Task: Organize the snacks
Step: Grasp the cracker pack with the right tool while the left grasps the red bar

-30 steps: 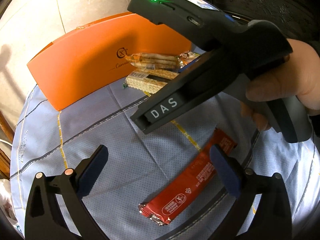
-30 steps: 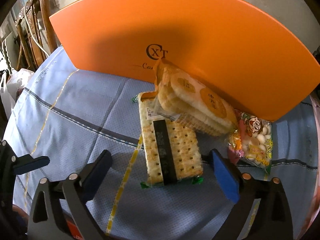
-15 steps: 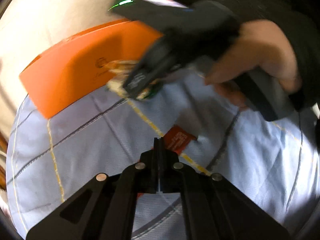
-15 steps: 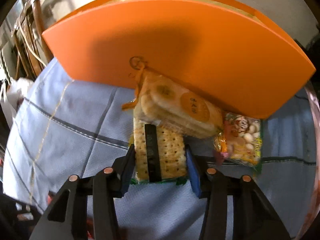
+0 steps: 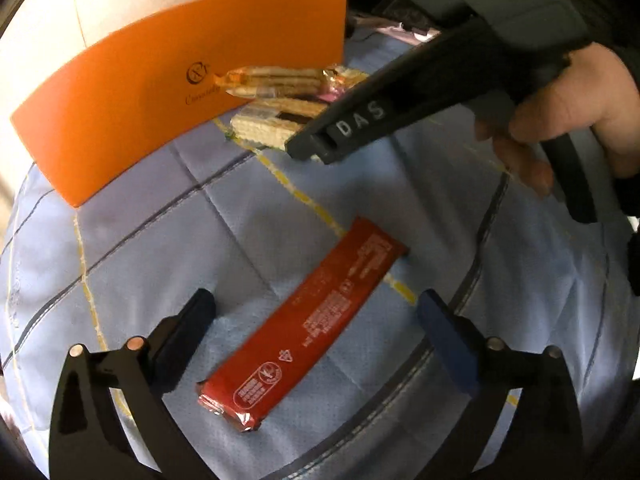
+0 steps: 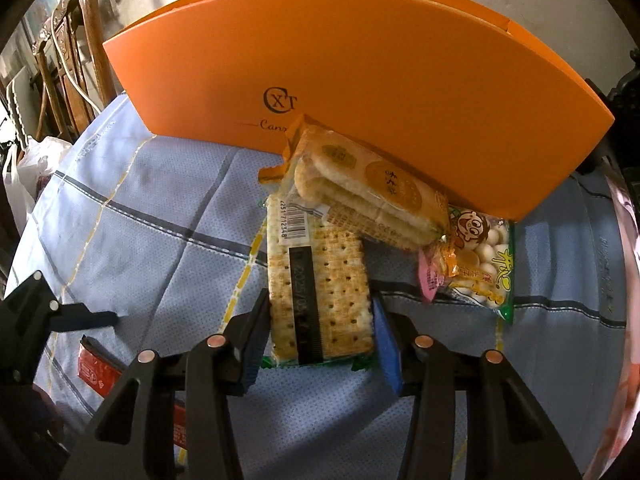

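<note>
A red snack bar [image 5: 316, 320] lies flat on the blue checked cloth, between the jaws of my left gripper [image 5: 314, 298]. Those jaws are opening wide, and the pads do not touch the bar. My right gripper [image 6: 320, 300] is shut on a clear packet of square crackers [image 6: 320, 272], its pads pressing both long sides. A packet of round rice crackers [image 6: 360, 184] rests on the far end of that packet. Beside them lies a bag of white candy balls [image 6: 484, 264]. All three sit against a tall orange box [image 6: 360, 60].
The orange box [image 5: 140, 92] stands upright at the back of the round table. A hand holds the right gripper's handle [image 5: 520, 40] above the cloth. Wooden chairs [image 6: 68, 60] and a white plastic bag [image 6: 24, 176] stand beyond the table's left edge.
The left gripper was open, then shut above the cloth, and now stands open again around the red bar. The right gripper went from open to shut on the square cracker packet.
</note>
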Action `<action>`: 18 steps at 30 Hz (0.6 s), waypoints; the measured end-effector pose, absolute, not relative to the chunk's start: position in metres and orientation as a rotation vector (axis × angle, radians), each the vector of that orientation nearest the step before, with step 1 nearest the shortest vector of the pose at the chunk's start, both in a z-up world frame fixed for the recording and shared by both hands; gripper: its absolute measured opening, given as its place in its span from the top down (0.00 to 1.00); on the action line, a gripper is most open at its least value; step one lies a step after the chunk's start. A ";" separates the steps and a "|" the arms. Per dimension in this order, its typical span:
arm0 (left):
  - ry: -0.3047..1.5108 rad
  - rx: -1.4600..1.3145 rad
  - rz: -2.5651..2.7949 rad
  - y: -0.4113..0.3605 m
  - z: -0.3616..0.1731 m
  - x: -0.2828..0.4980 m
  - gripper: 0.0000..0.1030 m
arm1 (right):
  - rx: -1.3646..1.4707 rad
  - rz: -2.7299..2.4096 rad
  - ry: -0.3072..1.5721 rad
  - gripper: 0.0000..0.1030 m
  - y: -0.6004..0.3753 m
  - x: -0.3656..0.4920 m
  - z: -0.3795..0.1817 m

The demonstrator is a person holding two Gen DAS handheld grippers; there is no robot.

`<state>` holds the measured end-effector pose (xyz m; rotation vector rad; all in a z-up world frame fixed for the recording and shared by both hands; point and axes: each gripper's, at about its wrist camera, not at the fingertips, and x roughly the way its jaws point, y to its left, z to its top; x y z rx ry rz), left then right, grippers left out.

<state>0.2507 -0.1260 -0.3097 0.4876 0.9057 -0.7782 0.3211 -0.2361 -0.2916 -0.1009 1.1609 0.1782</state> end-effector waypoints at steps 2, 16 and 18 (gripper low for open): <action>0.874 0.492 -0.781 -0.123 -0.311 0.256 0.11 | -0.100 0.178 1.160 0.53 -0.232 0.322 -0.287; 0.870 0.449 -0.774 -0.112 -0.318 0.269 0.78 | -0.112 0.180 1.133 0.54 -0.225 0.317 -0.279; 0.888 0.419 -0.759 -0.105 -0.314 0.273 0.78 | -0.099 0.183 1.109 0.55 -0.227 0.311 -0.273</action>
